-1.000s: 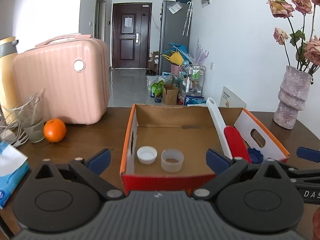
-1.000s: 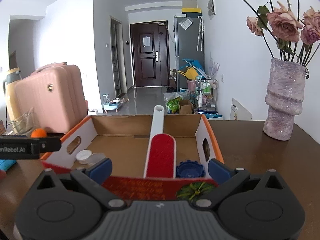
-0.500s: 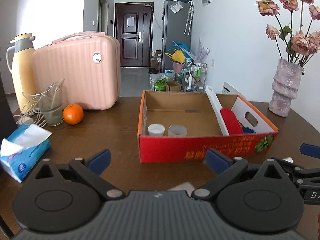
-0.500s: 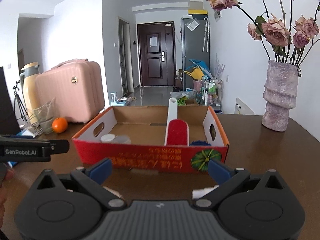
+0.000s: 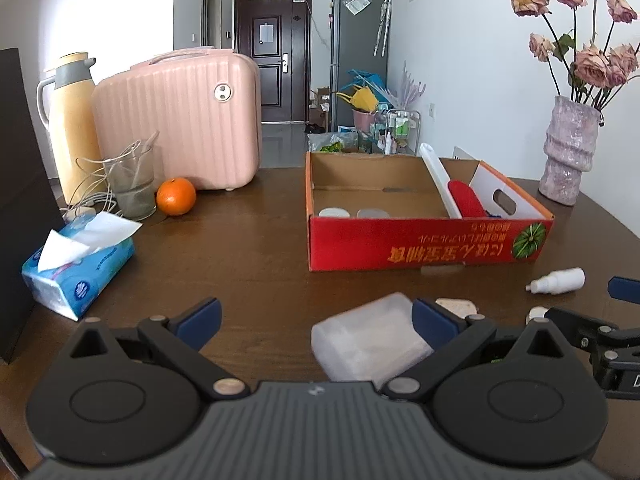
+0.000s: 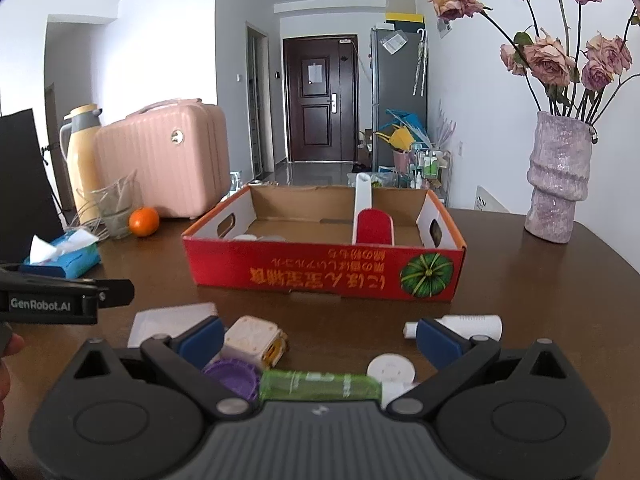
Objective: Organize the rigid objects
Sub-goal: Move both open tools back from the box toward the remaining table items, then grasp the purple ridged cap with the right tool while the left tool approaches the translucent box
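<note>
Left gripper (image 5: 316, 314) fingers spread wide, a frosted white plastic box (image 5: 370, 336) against its right finger, bare brown table (image 5: 248, 264) ahead. Right gripper (image 6: 318, 338) also gapes: cream cube (image 6: 254, 342), purple round lid (image 6: 232, 378), green wrapped tube (image 6: 320, 386) and white round cap (image 6: 391, 369) crowd between its fingers. The red cardboard box (image 6: 324, 272) walls off the far side.

Dark wooden table (image 5: 256, 256) bears red box (image 5: 424, 240), orange (image 5: 176, 196), tissues (image 5: 78, 268).

One cardboard box (image 6: 324, 268), one lint brush (image 6: 374, 226), two caps inside (image 5: 333, 213) (image 5: 372, 213), one orange (image 5: 176, 196), one suitcase (image 5: 180, 120), one vase (image 6: 558, 184), one tissue pack (image 5: 80, 276).
</note>
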A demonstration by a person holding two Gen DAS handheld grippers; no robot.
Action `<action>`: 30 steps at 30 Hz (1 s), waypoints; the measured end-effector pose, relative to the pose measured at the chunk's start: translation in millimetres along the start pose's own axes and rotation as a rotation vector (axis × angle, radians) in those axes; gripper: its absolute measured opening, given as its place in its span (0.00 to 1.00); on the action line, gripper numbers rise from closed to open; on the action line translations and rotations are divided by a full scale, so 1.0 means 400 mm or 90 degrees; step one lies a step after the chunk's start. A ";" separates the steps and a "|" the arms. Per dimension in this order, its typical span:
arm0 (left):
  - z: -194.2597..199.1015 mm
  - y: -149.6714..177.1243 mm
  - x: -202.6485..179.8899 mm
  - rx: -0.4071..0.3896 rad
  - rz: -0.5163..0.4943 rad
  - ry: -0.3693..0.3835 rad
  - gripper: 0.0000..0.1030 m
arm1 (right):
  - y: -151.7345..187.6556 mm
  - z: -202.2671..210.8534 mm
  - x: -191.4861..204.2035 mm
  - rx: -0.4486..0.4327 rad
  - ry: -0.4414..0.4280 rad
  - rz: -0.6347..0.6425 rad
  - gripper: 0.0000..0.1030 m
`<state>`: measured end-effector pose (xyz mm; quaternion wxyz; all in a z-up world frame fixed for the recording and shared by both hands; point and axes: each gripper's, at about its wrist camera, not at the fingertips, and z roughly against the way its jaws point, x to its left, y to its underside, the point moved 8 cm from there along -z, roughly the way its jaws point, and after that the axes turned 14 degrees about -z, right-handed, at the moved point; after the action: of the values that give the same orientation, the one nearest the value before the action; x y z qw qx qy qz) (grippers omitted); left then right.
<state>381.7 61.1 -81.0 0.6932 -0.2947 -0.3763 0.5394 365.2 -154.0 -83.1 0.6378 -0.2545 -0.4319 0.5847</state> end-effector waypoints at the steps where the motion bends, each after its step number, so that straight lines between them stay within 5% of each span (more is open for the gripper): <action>1: 0.002 0.004 0.001 0.001 0.000 0.001 1.00 | 0.006 0.003 0.002 0.002 0.000 0.001 0.99; 14: 0.003 0.089 0.033 0.026 0.000 0.009 1.00 | 0.101 -0.019 0.069 0.048 -0.021 0.028 0.98; 22: 0.002 0.110 0.096 0.025 0.031 0.008 1.00 | 0.160 -0.085 0.135 0.106 -0.043 0.046 0.75; 30: 0.007 0.120 0.124 0.023 0.053 0.016 1.00 | 0.164 -0.132 0.146 0.124 -0.032 0.038 0.63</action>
<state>361.0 120.9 -108.5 0.6803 -0.3045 -0.3449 0.5706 372.3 -75.9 -149.2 0.6311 -0.1892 -0.3810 0.6487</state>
